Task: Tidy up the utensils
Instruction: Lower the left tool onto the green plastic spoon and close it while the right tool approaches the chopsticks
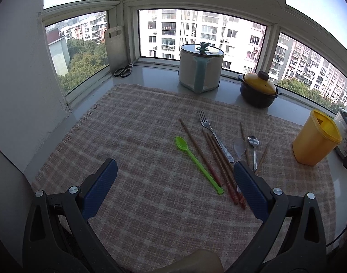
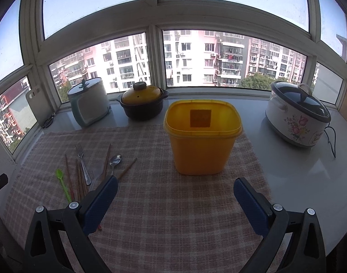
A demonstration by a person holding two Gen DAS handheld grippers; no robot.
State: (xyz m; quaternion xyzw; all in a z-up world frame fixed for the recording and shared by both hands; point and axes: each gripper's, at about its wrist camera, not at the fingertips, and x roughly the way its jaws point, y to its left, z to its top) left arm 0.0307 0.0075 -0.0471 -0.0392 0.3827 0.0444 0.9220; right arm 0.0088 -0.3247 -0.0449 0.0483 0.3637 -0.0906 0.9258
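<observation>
Several utensils (image 1: pixel 209 150) lie on checked cloth (image 1: pixel 137 136) beside windows (image 1: pixel 203 36).

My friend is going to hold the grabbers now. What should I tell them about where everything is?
Left gripper: open, empty, hovering over the checked cloth.
Right gripper: open, empty, facing the yellow plastic tub.
The tub stands upright on the cloth and looks empty.
All utensils lie loose on the cloth, left of the tub: green plastic spoon, brown wooden chopsticks, steel fork, clear plastic spoon, small steel spoon.
Done: nothing yet.
Left: probably pick up each utensil and put it in the tub.
</observation>
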